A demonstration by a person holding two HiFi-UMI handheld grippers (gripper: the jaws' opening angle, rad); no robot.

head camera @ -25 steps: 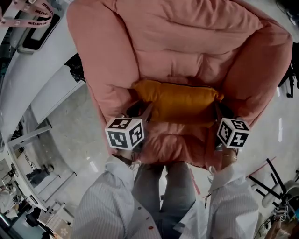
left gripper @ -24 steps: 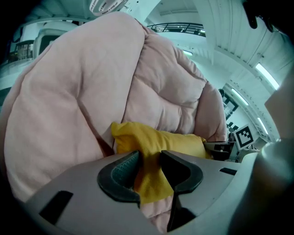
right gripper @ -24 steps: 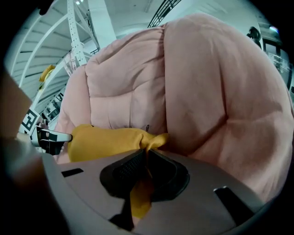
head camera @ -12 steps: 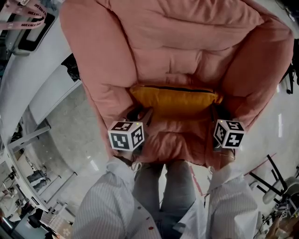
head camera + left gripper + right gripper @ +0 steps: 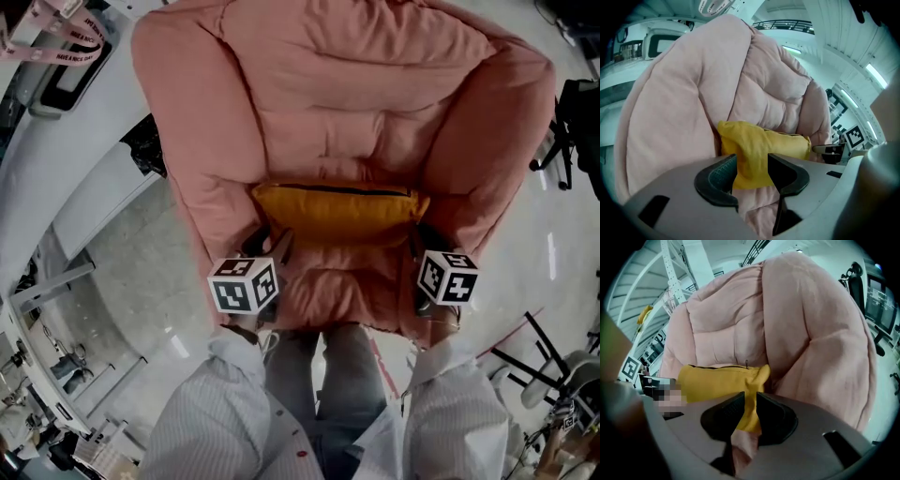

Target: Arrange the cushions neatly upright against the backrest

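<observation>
Cushion (image 5: 335,214) pushed back upright against the armchair's backrest (image 5: 356,103); left gripper (image 5: 751,171) jaws have just been spreading off its corner, while right gripper (image 5: 750,411) jaws, easing, still pinch theirs.

- One pink armchair (image 5: 375,84) is counted.
- One yellow cushion (image 5: 337,214) is counted, set against the armchair's backrest.
- Two grippers are counted at the armchair's front edge, the left gripper (image 5: 752,171) and the right gripper (image 5: 750,411). The jaws of both have just been opening, with a cushion corner between each pair.
- Two marker cubes are counted, the left cube (image 5: 244,284) and the right cube (image 5: 447,277).
- Two striped sleeves are counted in front of the armchair, the left sleeve (image 5: 220,417) and the right sleeve (image 5: 459,412).
</observation>
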